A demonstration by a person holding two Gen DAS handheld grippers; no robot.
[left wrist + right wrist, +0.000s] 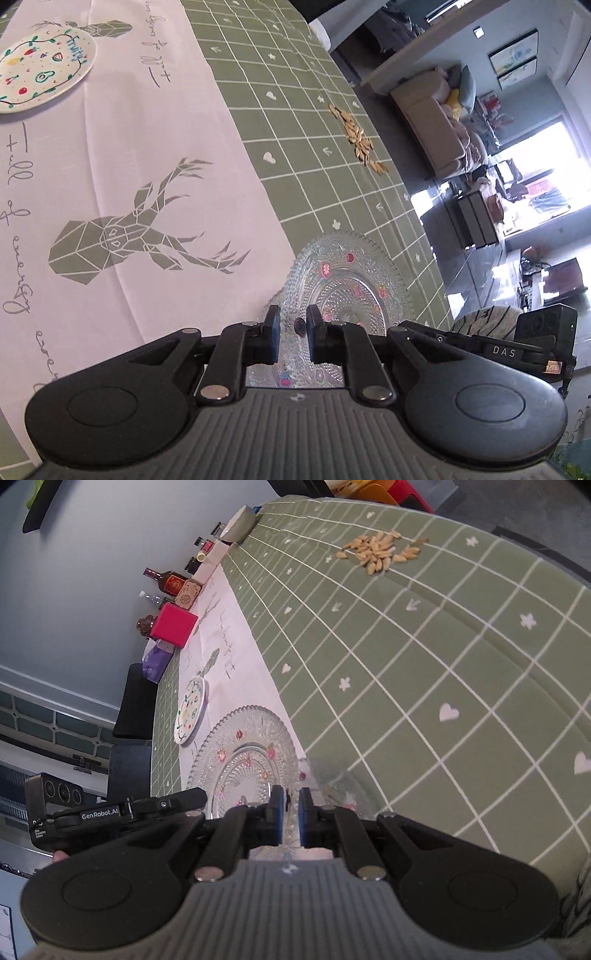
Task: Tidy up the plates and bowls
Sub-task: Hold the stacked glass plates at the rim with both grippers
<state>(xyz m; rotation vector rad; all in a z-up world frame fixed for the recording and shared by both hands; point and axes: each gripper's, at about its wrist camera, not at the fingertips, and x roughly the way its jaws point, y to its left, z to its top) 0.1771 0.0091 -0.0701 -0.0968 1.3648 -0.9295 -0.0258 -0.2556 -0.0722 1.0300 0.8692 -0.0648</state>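
Note:
A clear glass plate (343, 284) with beaded rim and small flower prints is held above the table by both grippers. My left gripper (293, 325) is shut on its near rim. In the right wrist view the same glass plate (243, 753) shows, and my right gripper (291, 805) is shut on its rim from the opposite side. A white plate (40, 74) painted with fruit lies on the white runner at the far left; it also shows in the right wrist view (192, 710). The left gripper's body (122, 808) is seen beside the glass plate.
The table has a green checked cloth (406, 664) and a white runner with a deer print (129, 236). A pile of seeds (358, 136) lies on the cloth, also in the right wrist view (380, 550). Bottles and a pink box (173, 627) stand along the far edge.

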